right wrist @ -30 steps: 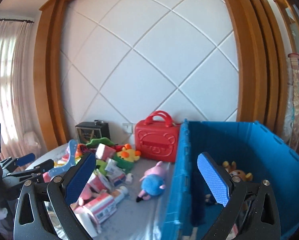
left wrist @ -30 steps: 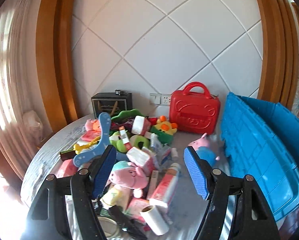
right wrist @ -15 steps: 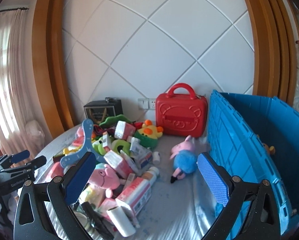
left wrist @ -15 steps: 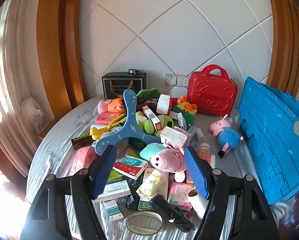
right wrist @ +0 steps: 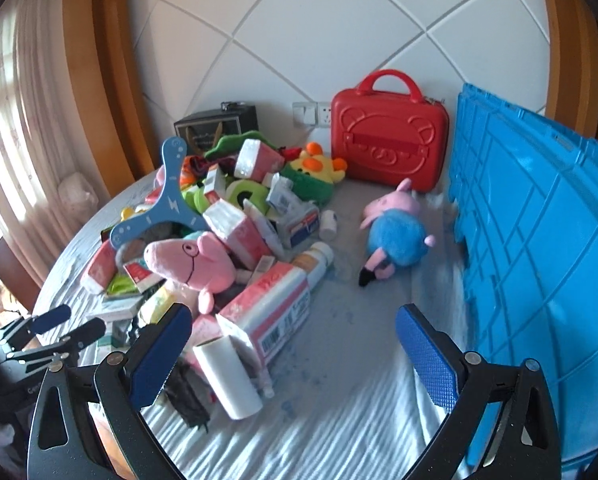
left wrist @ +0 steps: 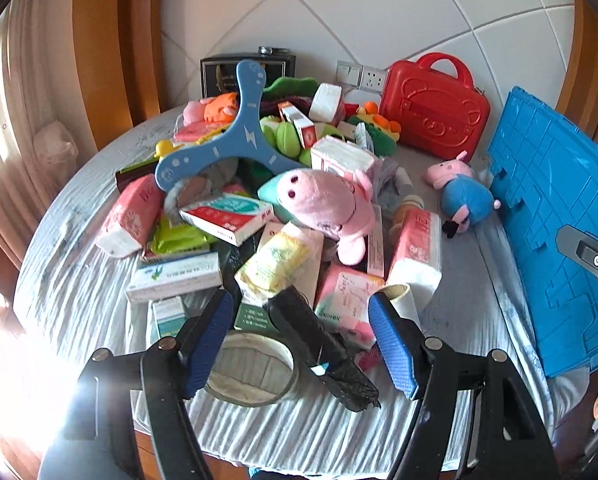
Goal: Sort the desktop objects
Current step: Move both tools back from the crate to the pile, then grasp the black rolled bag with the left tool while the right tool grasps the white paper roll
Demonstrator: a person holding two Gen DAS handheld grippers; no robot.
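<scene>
I am holding the left claw (left wrist: pixel 301 340) spread and empty above the near edge of the pile (left wrist: pixel 267 216) on the bench (left wrist: pixel 75 276), and the relation that matters is reading as follows. A black wrapped bar (left wrist: pixel 319 348) is lying directly between the two blue pads, its long axis running from upper left to lower right in the left wrist view, so it is crossing the pad line at a slant rather than lying square to it. A tape ring (left wrist: pixel 251 372) is sitting just beside it, against the left pad (left wrist: pixel 209 340), and a white paper roll (left wrist: pixel 399 300) is standing just behind the right pad. I am judging that the left claw is the nearer one for any of these three, and that a wrist turn is needed before closing on the bar. The right claw (right wrist: pixel 295 356) is also spread and empty, hovering over bare cloth between the pile and the blue crate (right wrist: pixel 539 240); the white paper roll (right wrist: pixel 229 376) is lying just beside its left pad, pointing toward the camera. The blue-bodied pig plush (right wrist: pixel 395 236) is lying ahead of the right claw, near the crate wall.
</scene>
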